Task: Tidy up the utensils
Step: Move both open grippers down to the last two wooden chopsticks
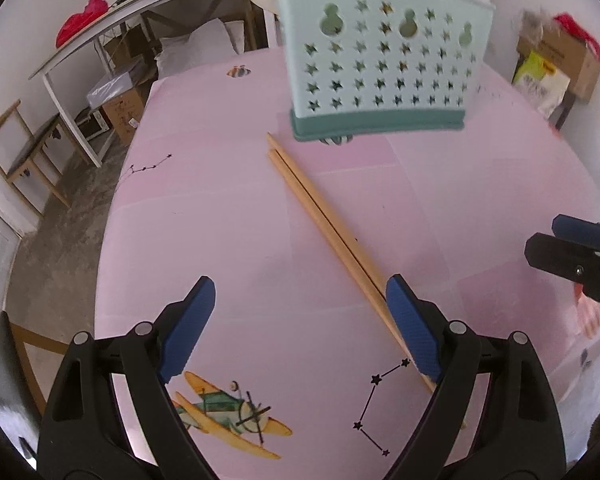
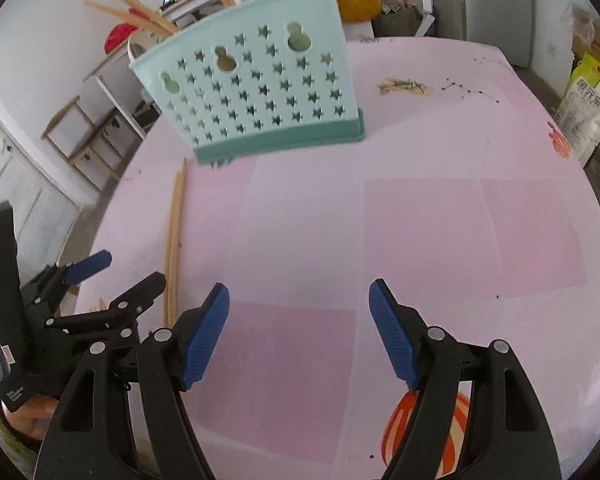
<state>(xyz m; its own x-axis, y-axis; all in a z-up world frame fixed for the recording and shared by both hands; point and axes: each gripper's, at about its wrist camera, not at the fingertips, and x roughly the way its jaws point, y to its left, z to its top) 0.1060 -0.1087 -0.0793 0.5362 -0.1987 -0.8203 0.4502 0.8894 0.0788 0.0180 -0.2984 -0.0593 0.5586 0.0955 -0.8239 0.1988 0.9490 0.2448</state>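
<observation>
On the pink tablecloth (image 1: 440, 200), 2 chopsticks (image 1: 320, 216) before holder (image 1: 384, 60), both tongs (image 1: 300, 320) (image 2: 298, 328) spread, empty.

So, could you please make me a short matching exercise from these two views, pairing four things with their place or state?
Things:
1. utensil holder
2. loose chopsticks
3. left claw
4. right claw

Place or state:
A. lying flat on the pink tablecloth
B. open, chopsticks beside one finger
C. standing upright, star holes
D. open over bare cloth

Pairs: 1-C, 2-A, 3-B, 4-D
</observation>
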